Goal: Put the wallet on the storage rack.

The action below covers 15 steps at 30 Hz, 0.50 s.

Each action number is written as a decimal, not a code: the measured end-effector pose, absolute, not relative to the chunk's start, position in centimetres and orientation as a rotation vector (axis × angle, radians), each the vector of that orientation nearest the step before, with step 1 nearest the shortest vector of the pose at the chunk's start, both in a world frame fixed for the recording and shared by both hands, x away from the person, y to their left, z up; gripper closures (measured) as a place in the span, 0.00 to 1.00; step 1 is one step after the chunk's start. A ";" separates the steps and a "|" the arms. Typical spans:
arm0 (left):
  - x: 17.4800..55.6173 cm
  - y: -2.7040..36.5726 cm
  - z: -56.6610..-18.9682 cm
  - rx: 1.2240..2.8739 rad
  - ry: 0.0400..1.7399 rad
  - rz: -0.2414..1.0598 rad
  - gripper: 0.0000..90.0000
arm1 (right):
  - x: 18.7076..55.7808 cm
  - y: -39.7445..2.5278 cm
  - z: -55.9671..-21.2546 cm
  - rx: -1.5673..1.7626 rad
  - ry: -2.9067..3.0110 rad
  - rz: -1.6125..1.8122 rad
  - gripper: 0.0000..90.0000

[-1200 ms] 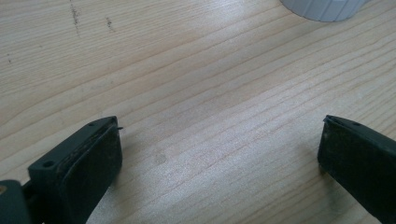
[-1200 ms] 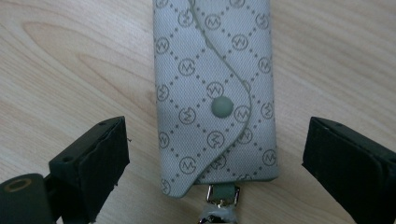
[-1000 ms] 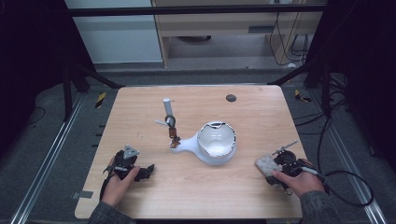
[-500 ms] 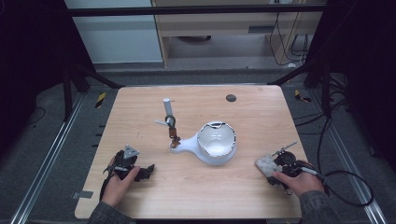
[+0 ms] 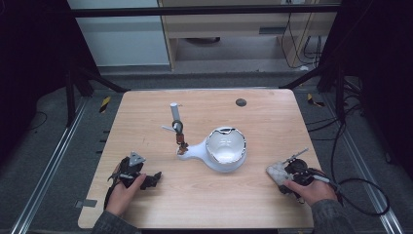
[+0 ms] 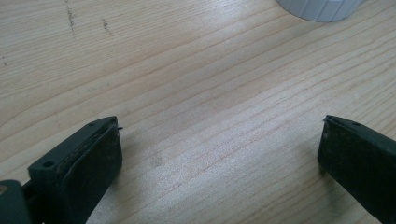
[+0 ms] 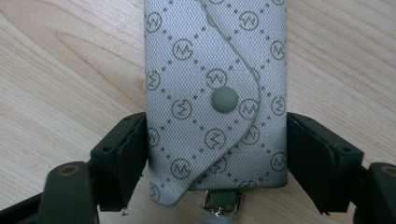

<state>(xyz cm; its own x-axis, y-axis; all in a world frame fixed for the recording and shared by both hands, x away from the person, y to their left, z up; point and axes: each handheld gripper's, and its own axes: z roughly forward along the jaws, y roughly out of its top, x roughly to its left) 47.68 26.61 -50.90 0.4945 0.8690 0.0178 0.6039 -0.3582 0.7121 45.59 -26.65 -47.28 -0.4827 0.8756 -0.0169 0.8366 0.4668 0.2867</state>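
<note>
Nothing moved: right gripper (image 7: 217, 161) gripping pouch (image 7: 215, 93)

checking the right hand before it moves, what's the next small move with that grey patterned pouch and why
Probably lift it a little off the table. In the right gripper view the right gripper has both jaws pressed against the sides of the grey patterned pouch, which lies flat on the wood near the front right edge. The left gripper is open, with bare wood between its jaws, so it seems idle.

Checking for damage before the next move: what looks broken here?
The white bowl at the table's centre has a jagged, chipped-looking rim. The patterned pouch held in the right tongs looks intact.
</note>
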 end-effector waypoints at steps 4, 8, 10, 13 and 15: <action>47.7 26.6 -50.9 2.091 1.205 0.525 0.00 | 45.6 -26.7 -47.3 1.506 2.551 0.356 0.28; 47.7 26.6 -50.9 2.092 1.201 0.527 0.00 | 45.6 -26.6 -47.3 1.492 2.556 0.345 0.29; 47.7 26.6 -50.9 2.092 1.201 0.526 0.00 | 45.6 -26.6 -47.3 1.482 2.560 0.340 0.30; 47.7 26.6 -50.9 2.093 1.200 0.525 0.00 | 45.6 -26.5 -47.1 1.472 2.572 0.329 0.32; 47.7 26.6 -50.9 2.097 1.198 0.524 0.00 | 45.6 -26.4 -47.0 1.452 2.576 0.327 0.33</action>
<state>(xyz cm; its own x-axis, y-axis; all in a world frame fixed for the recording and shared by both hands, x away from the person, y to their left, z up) 47.69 26.61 -50.89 0.5006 0.8655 0.0200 0.6018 -0.3645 0.7106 45.58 -26.39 -47.00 -0.5131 0.8575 -0.0370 0.8210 0.5029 0.2702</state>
